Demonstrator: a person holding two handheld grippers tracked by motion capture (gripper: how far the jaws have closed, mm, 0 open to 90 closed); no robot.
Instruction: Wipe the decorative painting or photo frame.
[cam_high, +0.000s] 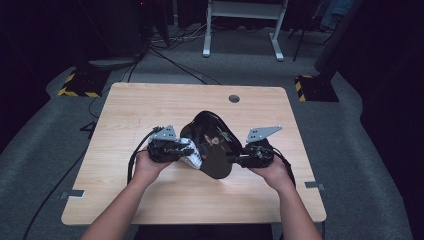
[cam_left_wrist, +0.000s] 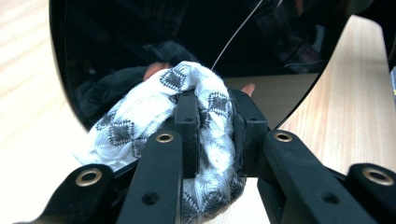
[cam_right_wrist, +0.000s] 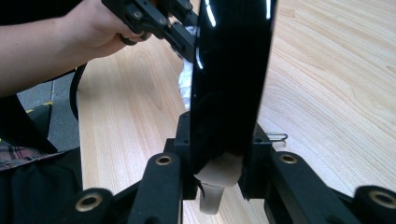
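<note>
Our right tool clamps the glossy black plate upright; our left tool presses a gripped cloth against it. Wiping looks underway, its extent unclear.

We look down and forward from above the near edge onto the whole counter, our left claw camera close against the glossy black plate, our right claw camera close along its edge, all views sharing that plate
</note>
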